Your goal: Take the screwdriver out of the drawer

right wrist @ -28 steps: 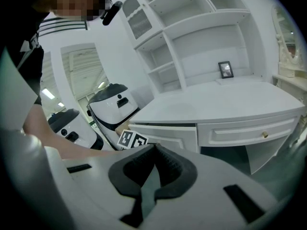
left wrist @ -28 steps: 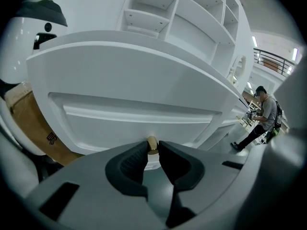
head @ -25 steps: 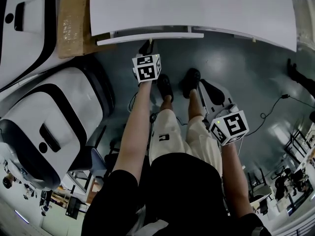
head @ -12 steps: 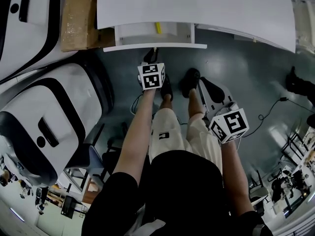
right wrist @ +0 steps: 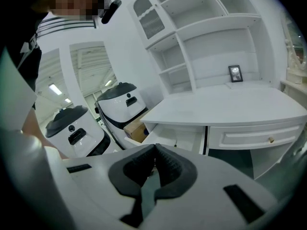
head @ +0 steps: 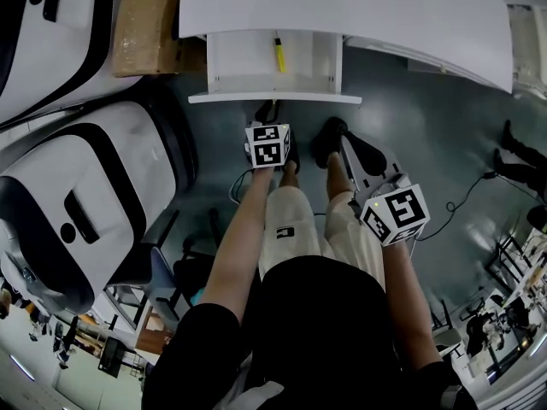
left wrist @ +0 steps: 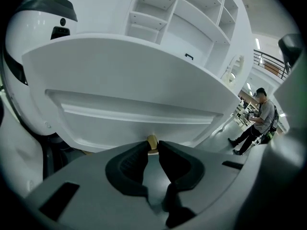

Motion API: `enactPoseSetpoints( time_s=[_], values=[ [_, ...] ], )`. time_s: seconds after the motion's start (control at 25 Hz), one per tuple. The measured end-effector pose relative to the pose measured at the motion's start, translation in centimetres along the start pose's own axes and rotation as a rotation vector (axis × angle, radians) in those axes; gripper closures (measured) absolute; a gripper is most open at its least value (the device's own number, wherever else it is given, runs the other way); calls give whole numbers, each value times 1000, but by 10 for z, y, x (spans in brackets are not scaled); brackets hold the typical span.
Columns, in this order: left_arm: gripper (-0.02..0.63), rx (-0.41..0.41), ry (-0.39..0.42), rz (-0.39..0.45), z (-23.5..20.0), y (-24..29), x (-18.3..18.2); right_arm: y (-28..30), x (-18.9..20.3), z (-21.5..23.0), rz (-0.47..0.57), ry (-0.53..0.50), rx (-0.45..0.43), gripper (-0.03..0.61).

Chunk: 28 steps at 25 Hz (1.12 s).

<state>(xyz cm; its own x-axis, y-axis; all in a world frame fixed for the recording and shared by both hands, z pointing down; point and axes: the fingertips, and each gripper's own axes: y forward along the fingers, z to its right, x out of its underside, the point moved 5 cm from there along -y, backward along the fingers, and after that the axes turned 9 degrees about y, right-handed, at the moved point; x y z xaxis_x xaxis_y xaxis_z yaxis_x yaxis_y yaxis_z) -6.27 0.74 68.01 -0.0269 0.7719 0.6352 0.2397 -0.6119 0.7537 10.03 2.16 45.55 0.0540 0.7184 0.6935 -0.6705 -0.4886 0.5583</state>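
Note:
A white drawer (head: pixel 273 98) stands pulled out from under the white desk (head: pixel 359 7). A yellow screwdriver (head: pixel 279 55) lies inside it, near the middle. My left gripper (head: pixel 270 109) is at the drawer's front panel. In the left gripper view its jaws (left wrist: pixel 152 145) pinch the small brass knob (left wrist: pixel 152 141) on the drawer front (left wrist: pixel 134 114). My right gripper (head: pixel 350 146) hangs lower right, beside the person's legs, away from the drawer. Seen in the right gripper view, this gripper (right wrist: pixel 154 163) is shut with nothing in it, and the open drawer (right wrist: pixel 177 135) lies beyond.
Two large white-and-black machines (head: pixel 85 203) stand at the left, close to the drawer's side. A cardboard box (head: pixel 141 24) sits beside the desk. A cable (head: pixel 470 196) runs over the grey floor at the right. A distant person (left wrist: pixel 259 121) stands in the left gripper view.
The drawer has slid out from under the desk, drawn by my left gripper moving back toward the person. The yellow screwdriver has come into sight. My right gripper has hardly shifted.

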Motion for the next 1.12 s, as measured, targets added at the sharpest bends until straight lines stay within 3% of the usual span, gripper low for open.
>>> enactPoseSetpoints(
  time_s=[1.12],
  values=[
    [529,-8,-56,-56,16,-43,50,-17,1,-23,8,-27,2,560]
  ],
)
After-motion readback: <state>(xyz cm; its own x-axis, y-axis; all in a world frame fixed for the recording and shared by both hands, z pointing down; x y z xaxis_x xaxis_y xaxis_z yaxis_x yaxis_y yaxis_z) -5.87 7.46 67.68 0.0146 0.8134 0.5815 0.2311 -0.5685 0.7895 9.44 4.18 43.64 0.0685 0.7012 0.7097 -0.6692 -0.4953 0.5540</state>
